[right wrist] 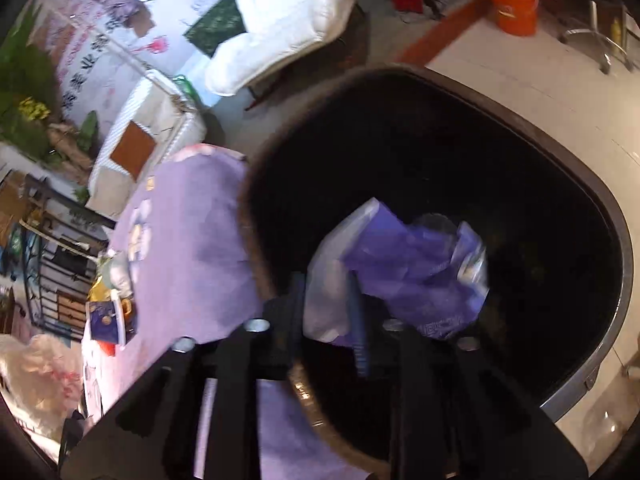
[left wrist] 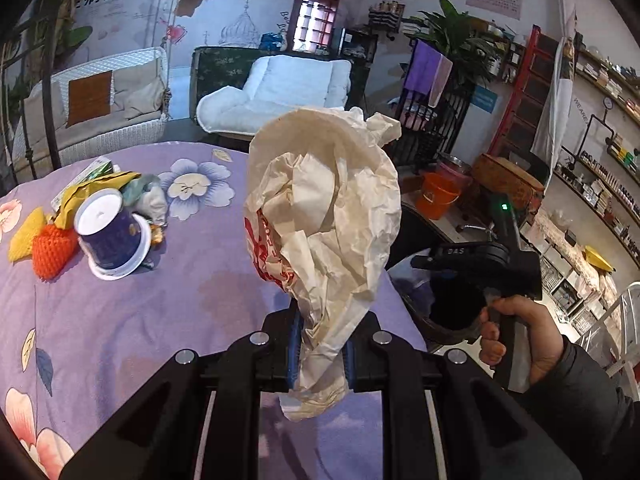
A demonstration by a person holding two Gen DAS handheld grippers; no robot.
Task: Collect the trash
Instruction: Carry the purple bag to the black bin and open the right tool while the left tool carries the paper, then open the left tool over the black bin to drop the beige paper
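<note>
Trash is mid-transfer: a crumpled paper wrapper (left wrist: 324, 216) is clamped between the pads of the left gripper (left wrist: 320, 354), held above the purple floral tablecloth (left wrist: 120, 320). A purple plastic bag (right wrist: 416, 272) is pinched in the right gripper (right wrist: 326, 320) over the open dark bin (right wrist: 440, 92) beside the table. Release over the bin seems due next, then the wrapper. An overturned blue cup (left wrist: 110, 232) and foam fruit nets (left wrist: 50, 250) are left on the table.

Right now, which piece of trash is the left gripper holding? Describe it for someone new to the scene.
Above the purple floral tablecloth, the left gripper pinches a crumpled cream paper bag. Its red print and greasy paper set it apart from the overturned purple cup behind.
</note>
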